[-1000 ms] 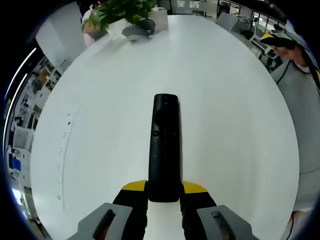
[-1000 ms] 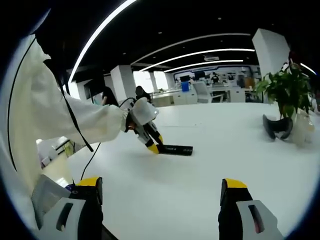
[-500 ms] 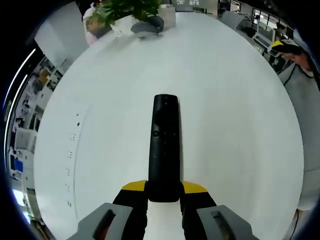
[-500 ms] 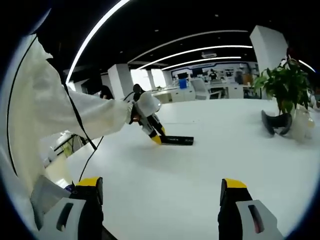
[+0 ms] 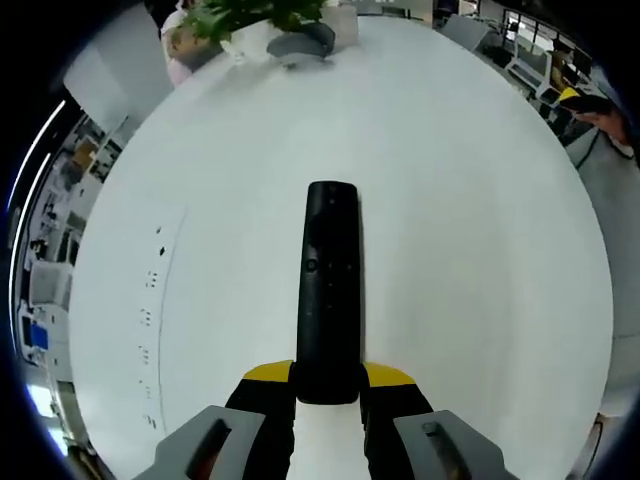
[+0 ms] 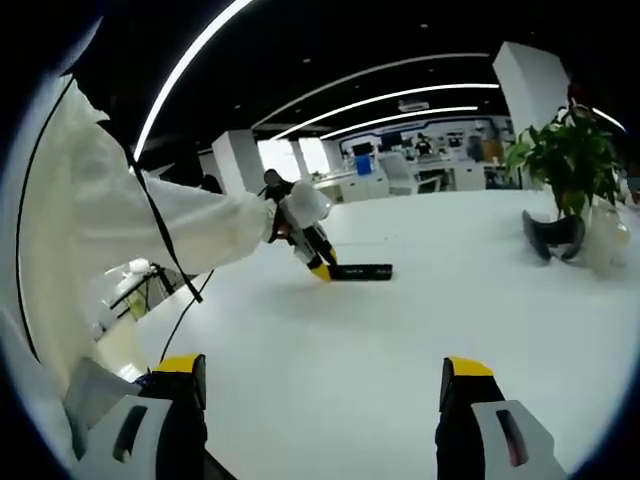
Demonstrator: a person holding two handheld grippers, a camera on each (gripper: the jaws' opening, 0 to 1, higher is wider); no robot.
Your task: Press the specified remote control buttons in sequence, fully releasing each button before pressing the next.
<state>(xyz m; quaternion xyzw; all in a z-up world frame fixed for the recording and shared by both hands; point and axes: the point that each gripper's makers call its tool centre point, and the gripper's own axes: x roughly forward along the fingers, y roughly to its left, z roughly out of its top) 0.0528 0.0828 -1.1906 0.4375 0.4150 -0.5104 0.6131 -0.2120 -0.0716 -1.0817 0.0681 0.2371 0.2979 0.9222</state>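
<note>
Remote control point(image 5: 330, 285), black and slim, near end clamped between the yellow-tipped jaws of the left claw point(image 5: 328, 385), far end pointing out over the white counter point(image 5: 480, 250). Button side faces up; a small round button sits about a third of the way down from the far end. From the right gripper view the remote point(image 6: 361, 271) lies low, at or just above the counter surface, cannot tell if it touches. The left claw point(image 6: 318, 266) grips it at one end, on a white sleeve point(image 6: 190, 235).

Right claw point(image 6: 318, 385): jaws wide apart, nothing between them, well away from the remote.

Potted plant point(image 6: 562, 165) and a dark curved object point(image 6: 550, 238) sit at the far edge of the counter, well clear.

Step, as judged: remote held steady for pressing, no button contact yet. Next move calls for bringing the right claw across to the remote and lowering one jaw tip squarely onto the target button, with the left grip firm so the remote doesn't tip. Which button is specified can't be told.
</note>
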